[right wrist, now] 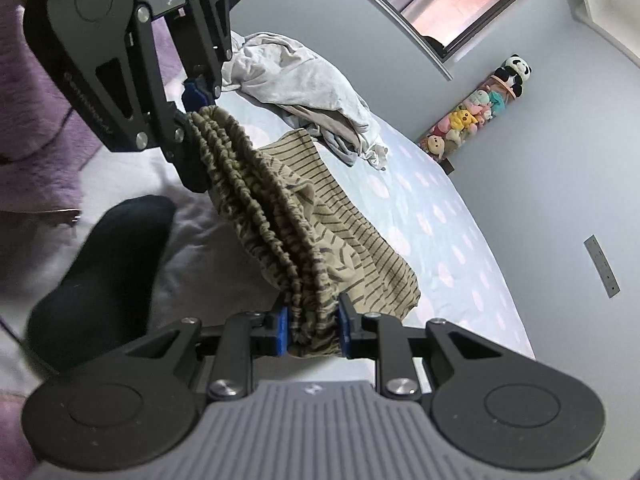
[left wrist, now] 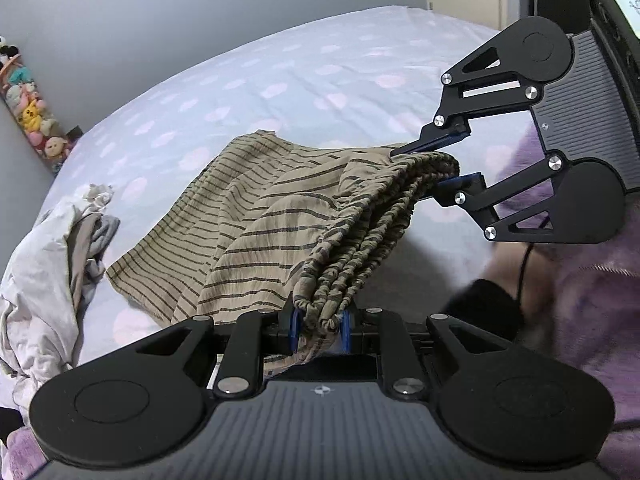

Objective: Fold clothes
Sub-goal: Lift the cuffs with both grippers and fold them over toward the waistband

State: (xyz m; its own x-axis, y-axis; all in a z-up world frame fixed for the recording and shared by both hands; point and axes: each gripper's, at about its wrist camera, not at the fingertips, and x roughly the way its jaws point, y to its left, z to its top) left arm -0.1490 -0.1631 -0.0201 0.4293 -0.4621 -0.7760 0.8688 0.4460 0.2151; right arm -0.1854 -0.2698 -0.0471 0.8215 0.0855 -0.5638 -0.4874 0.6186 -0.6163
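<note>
Still early: left gripper (left wrist: 320,330) and right gripper (right wrist: 312,332) each clamped on an end of the striped garment's (left wrist: 240,216) bunched waistband, legs trailing on bed (left wrist: 320,72) (grey clothes pile (left wrist: 48,248) unfolded).

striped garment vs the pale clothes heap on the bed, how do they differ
The striped garment is tan with dark stripes; the pale clothes heap is plain whitish grey. The striped garment is pinched at its gathered waistband by the left gripper and right gripper, its far part draping onto the bed; the heap lies crumpled and untouched. Both rest on the bed.
</note>
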